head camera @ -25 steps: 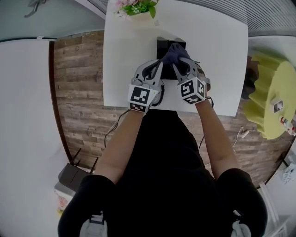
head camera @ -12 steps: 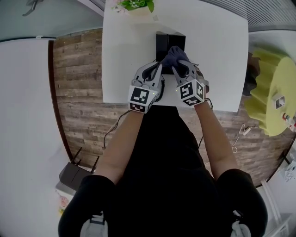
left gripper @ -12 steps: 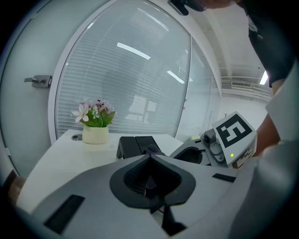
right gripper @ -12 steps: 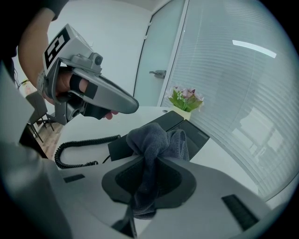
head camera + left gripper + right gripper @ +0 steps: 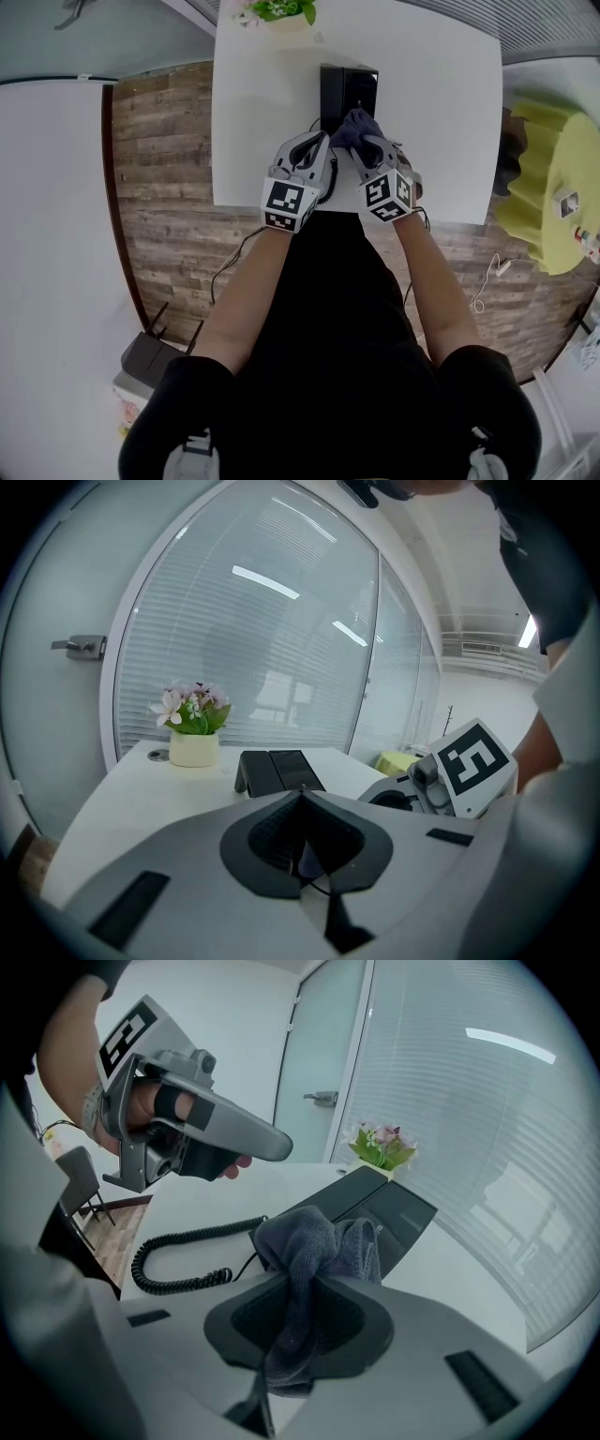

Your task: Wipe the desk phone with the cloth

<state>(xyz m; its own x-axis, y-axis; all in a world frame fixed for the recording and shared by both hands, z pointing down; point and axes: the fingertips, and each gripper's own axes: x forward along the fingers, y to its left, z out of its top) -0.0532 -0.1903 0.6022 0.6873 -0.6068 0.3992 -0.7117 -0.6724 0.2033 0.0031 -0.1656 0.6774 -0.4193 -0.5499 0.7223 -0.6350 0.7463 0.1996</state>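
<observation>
The black desk phone (image 5: 348, 91) (image 5: 380, 1206) (image 5: 279, 771) stands on the white table (image 5: 441, 112). A dark grey-blue cloth (image 5: 354, 126) (image 5: 314, 1239) lies bunched over the phone's near end. My right gripper (image 5: 353, 141) (image 5: 314, 1281) is shut on that cloth. Just left of it, my left gripper (image 5: 323, 142) (image 5: 302, 795) (image 5: 277, 1147) hovers over the table with its jaws together and nothing clearly between them. The phone's coiled black cord (image 5: 184, 1246) lies on the table under the left gripper. The handset is not visible.
A cream pot of pink flowers (image 5: 272, 14) (image 5: 194, 733) stands at the table's far left corner. A glass wall with blinds (image 5: 272, 621) runs behind the table. A yellow-green seat (image 5: 548, 187) stands right of the table. Wooden floor (image 5: 159, 178) lies left.
Both grippers have drawn back toward the near table edge. The cloth slid from the phone's middle to its near end, so more of the phone shows.
</observation>
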